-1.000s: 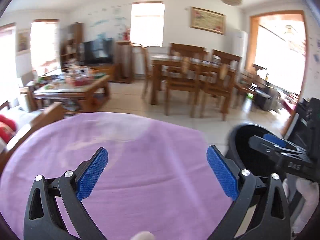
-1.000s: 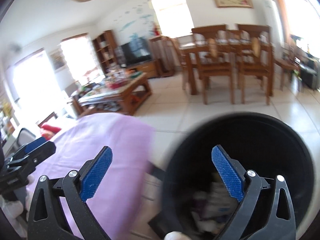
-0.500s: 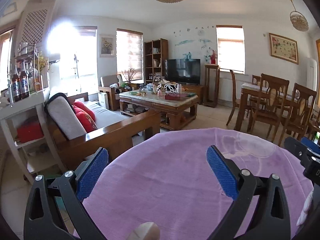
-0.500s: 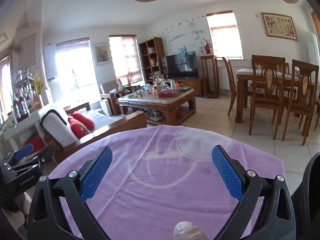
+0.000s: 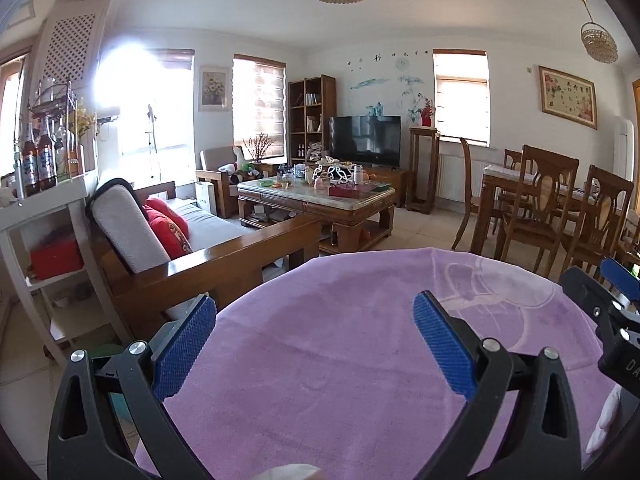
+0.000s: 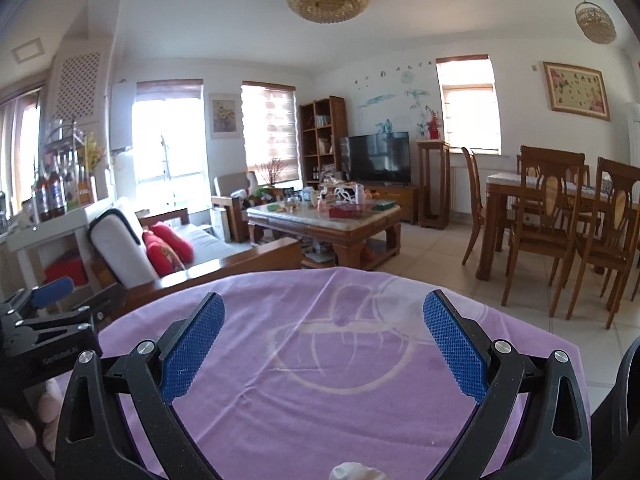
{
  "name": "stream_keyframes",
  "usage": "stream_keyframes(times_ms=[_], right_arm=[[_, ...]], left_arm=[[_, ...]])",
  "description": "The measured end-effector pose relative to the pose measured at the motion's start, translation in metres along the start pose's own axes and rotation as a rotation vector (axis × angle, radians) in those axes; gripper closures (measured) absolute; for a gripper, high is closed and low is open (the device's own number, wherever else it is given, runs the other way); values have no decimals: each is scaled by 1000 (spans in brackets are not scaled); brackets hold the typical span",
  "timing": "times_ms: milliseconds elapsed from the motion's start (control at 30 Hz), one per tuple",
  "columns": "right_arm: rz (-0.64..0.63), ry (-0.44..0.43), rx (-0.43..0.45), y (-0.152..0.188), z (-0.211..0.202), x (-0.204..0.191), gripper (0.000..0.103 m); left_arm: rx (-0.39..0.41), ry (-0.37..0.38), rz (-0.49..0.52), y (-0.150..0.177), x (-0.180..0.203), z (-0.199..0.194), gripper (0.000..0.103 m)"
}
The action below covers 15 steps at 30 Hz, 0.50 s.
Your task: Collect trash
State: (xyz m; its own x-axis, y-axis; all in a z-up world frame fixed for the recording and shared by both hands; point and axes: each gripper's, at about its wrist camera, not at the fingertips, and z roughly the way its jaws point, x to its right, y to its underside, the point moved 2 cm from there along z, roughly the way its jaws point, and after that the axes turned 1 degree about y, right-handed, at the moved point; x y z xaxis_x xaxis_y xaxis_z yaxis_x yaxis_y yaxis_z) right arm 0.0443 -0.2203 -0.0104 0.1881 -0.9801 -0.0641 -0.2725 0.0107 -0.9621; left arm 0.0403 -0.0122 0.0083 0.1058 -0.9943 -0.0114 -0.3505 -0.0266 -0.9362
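Left gripper (image 5: 314,346): jaws spread wide, nothing between the blue pads. Right gripper (image 6: 324,346): likewise spread wide and empty. Both are held level above the purple cloth (image 5: 360,380) that covers the round table.

At the near edge of the table, a small pale scrap (image 6: 356,472) shows at the bottom of the right wrist view, below and behind that tool's fingertips. A similar pale shape (image 5: 292,472) sits at the bottom of the left wrist view. Whether either is trash on the cloth or part of the rig cannot be told, and no long axis can be read.

The rest of the cloth is bare in both views, apart from a faint printed outline.

Judgement: if the scrap is the target, it lies close under the right gripper toward the holder, so that tool would need to tip down and draw back.

A dark curved rim (image 6: 624,392), probably the bin, appears only at the right edge of the right wrist view, beside the table's right edge. The left view does not show it; it shows the right tool at its right margin.

Beyond: a wooden sofa (image 5: 192,248), a cluttered coffee table (image 5: 316,200) and dining chairs (image 6: 560,216).
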Motion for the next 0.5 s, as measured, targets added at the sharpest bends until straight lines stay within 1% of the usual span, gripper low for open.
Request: stream_keyframes(times_ms=[200, 500], right_arm=[[-1, -2, 2, 3, -4, -1, 5], [-40, -13, 0, 5, -7, -6, 5]], left_arm=[[11, 2, 25, 1, 3, -4, 5], [3, 9, 7, 5, 0, -6, 5]])
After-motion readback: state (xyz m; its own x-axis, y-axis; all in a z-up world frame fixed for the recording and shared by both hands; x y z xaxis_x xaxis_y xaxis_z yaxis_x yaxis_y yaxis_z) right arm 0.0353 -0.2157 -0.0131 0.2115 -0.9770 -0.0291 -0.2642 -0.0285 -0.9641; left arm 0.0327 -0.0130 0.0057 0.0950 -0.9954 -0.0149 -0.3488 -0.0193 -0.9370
